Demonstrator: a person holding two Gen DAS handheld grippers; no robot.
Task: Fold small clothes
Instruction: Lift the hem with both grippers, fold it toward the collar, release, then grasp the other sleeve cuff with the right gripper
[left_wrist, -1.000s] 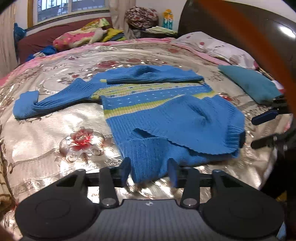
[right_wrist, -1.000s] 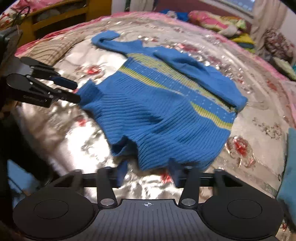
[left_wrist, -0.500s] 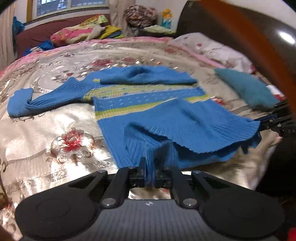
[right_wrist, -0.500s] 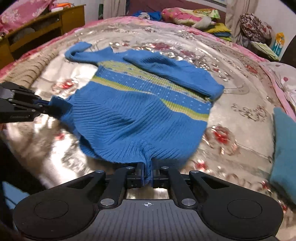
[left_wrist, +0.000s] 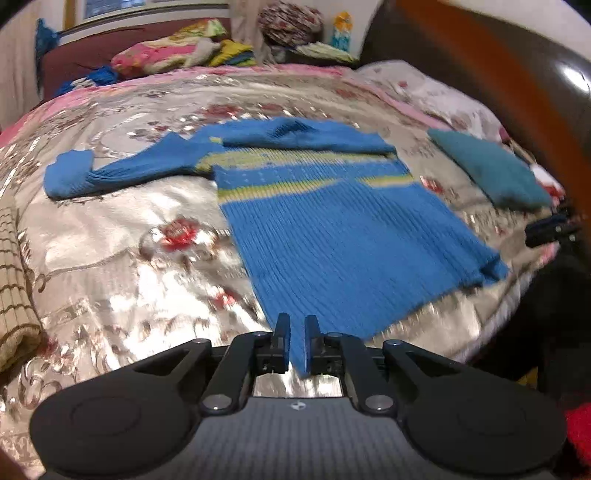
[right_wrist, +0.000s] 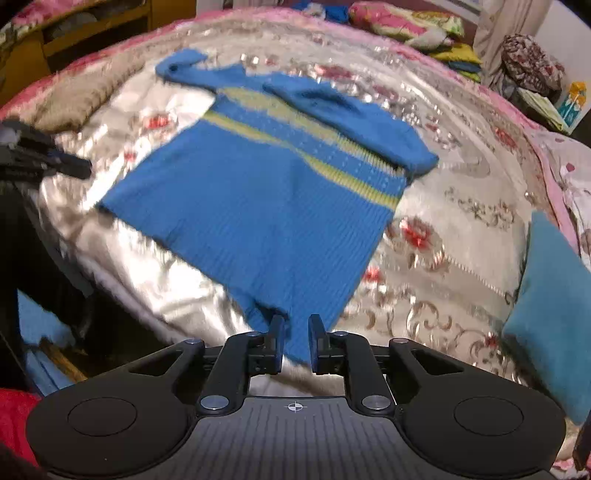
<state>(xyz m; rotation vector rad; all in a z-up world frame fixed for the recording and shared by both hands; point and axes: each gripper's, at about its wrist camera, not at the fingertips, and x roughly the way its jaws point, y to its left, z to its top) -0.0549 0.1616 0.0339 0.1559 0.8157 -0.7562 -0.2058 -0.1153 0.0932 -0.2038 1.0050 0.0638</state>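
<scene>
A small blue knit sweater (left_wrist: 332, 229) with yellow-green stripes lies stretched flat on the floral bedspread; it also shows in the right wrist view (right_wrist: 258, 199). One sleeve (left_wrist: 110, 173) reaches left, the other is folded across the chest (left_wrist: 306, 136). My left gripper (left_wrist: 294, 332) is shut on one hem corner. My right gripper (right_wrist: 295, 330) is shut on the other hem corner, jaws slightly apart around the cloth. The right gripper shows at the right edge of the left wrist view (left_wrist: 550, 230), and the left gripper at the left edge of the right wrist view (right_wrist: 48, 162).
A teal cushion (left_wrist: 491, 173) lies right of the sweater, also in the right wrist view (right_wrist: 550, 314). The dark headboard (left_wrist: 480, 55) rises at the right. Piled clothes (left_wrist: 177, 55) sit beyond the bed. A striped beige blanket (left_wrist: 14, 288) lies at the left edge.
Both grippers closed on the sweater's hem corners and pulled it back toward the bed's near edge. The crumpled lower part is now stretched flat.
</scene>
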